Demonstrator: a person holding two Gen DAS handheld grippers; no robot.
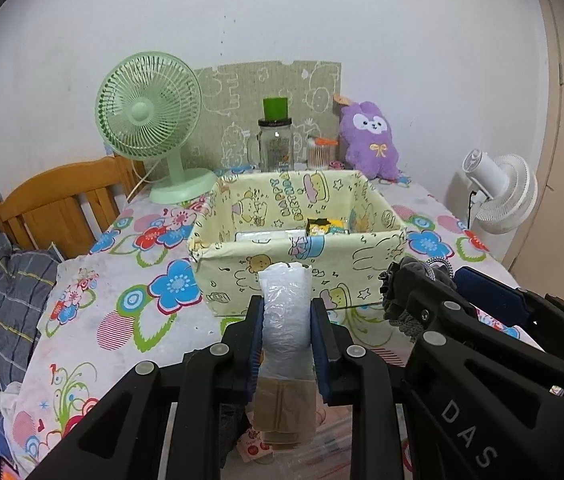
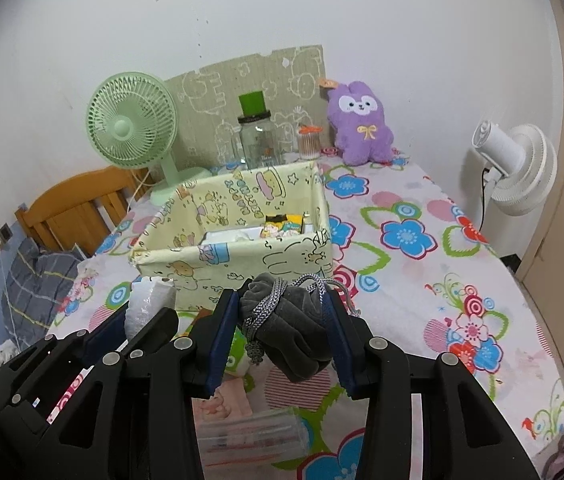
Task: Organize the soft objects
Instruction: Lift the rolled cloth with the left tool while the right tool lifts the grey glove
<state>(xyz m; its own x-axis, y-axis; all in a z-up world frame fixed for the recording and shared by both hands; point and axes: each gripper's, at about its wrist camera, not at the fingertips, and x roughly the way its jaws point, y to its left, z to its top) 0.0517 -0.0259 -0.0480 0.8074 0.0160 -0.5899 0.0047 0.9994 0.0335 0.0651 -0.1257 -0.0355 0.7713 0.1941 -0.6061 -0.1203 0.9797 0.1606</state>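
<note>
Both grippers loaded, held just short of the yellow cartoon-print fabric storage box [image 1: 301, 276].

Left gripper [image 1: 286, 320] is clamped on a clear crinkled plastic packet with a tan fabric item inside [image 1: 285, 312]; right gripper [image 2: 283, 320] is clamped on a dark grey velvet drawstring pouch wrapped in grey cord [image 2: 282, 320]. Both hang above the near edge of the floral-covered tabletop [image 2: 421, 300]; the box sits mid-table and already holds small packets. Judged light and squashy. The plastic looks slippery, so grip mid-body across the bulk. The pouch is limp; hold the body, not the loose cord, which may snag on the box rim.
</note>
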